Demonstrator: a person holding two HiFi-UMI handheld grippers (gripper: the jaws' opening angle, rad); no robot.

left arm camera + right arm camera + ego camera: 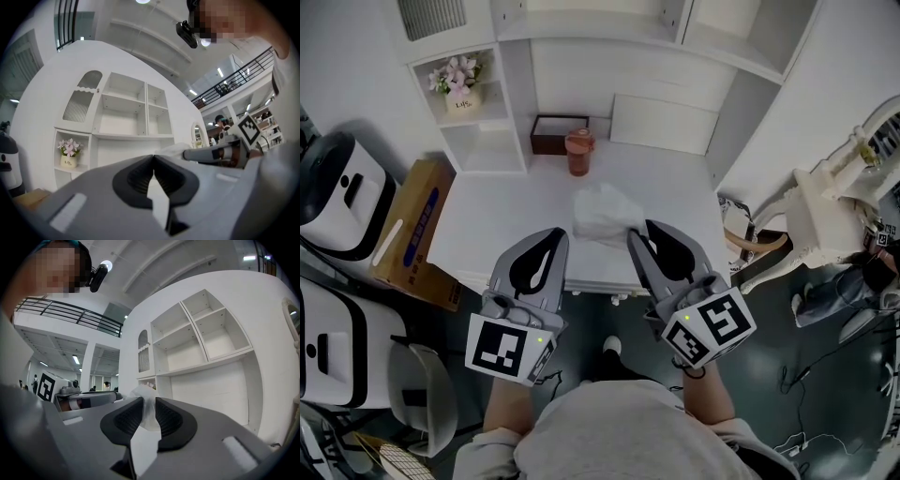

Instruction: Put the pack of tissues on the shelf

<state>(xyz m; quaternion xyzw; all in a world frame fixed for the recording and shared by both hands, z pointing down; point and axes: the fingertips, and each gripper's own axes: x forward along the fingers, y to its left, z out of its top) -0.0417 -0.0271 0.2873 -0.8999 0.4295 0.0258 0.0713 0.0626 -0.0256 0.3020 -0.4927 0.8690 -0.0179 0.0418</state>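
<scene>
Head view gives me the tall white shelf unit [619, 80]. In front of it, low down, the soft white plastic pack of tissues [602, 214] is pinched at one edge by my right gripper [640, 228]. The left gripper [555, 234] is closed and empty. I should lift the pack level, then push it deep into a compartment.

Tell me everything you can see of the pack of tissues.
The pack of tissues is a soft white bundle in crinkled, slightly see-through plastic wrap, with no print that can be made out. It lies over the middle of the white desk; whether it rests there or is lifted cannot be told. The right gripper pinches a fold of the wrap at its near right edge, jaws closed on it. The left gripper is apart from it, at its near left.
</scene>
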